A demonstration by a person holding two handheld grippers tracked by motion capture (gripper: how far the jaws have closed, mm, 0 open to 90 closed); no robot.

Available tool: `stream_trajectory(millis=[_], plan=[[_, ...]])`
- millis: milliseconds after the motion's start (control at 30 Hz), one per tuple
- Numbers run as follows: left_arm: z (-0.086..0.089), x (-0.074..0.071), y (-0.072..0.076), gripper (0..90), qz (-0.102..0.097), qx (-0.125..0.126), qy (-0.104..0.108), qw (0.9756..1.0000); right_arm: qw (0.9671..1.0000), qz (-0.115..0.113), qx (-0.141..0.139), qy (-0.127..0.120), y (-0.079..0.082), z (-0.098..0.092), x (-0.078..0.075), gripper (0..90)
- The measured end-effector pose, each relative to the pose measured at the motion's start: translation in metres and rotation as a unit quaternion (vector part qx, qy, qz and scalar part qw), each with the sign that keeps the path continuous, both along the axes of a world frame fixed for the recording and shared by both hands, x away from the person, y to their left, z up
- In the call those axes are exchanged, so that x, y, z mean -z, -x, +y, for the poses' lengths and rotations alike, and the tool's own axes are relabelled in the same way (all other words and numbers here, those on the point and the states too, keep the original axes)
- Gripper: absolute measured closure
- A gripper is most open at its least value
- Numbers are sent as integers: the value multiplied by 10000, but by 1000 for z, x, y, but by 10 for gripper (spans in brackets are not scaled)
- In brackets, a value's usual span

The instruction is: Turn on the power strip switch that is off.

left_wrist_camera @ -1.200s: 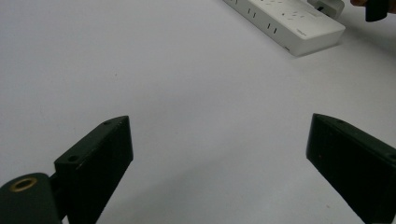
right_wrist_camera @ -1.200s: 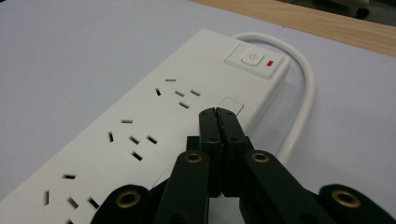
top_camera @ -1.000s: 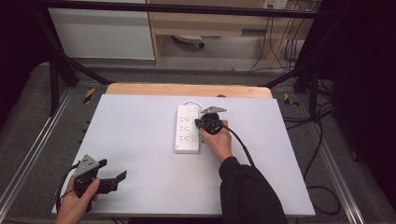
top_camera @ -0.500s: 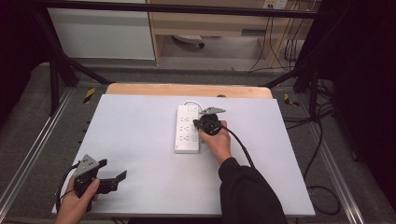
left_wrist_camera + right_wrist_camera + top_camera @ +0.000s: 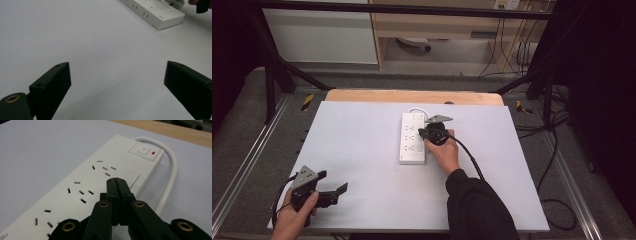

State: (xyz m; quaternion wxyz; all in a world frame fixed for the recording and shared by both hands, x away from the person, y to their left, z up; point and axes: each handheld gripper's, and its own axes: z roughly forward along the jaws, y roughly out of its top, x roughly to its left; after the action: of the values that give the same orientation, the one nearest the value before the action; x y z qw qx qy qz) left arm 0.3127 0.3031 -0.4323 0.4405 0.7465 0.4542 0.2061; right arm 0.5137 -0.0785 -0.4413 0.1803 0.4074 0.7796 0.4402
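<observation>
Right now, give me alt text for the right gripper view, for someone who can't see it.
The right gripper, its black jaws shut together with nothing between them, points at a white power strip on a pale table. The strip's power button with a red indicator lies beyond the tips, and a white cable loops out from that end.

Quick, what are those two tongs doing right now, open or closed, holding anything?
Left tongs: open, nothing between them, over the bare white table.
Right tongs: closed, empty, tips above the white power strip.
</observation>
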Motion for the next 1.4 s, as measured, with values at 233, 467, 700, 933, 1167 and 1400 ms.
stream_trajectory(millis=[233,467,700,933,1167,1400], plan=[[0,0,0,72,7,1,-2,10000,10000,1,1,-8,0,0,0,900],[0,0,0,72,0,2,2,10000,10000,4,-1,-16,0,0,1,900],[0,0,0,71,0,3,2,10000,10000,-2,6,-17,0,0,1,900],[0,0,0,71,0,0,-8,10000,10000,6,7,-23,0,0,1,900],[-1,0,0,71,2,-1,-9,10000,10000,10,15,-30,0,0,1,900],[0,0,0,70,3,-6,-11,10000,9999,52,46,-87,-1,-1,2,900]])
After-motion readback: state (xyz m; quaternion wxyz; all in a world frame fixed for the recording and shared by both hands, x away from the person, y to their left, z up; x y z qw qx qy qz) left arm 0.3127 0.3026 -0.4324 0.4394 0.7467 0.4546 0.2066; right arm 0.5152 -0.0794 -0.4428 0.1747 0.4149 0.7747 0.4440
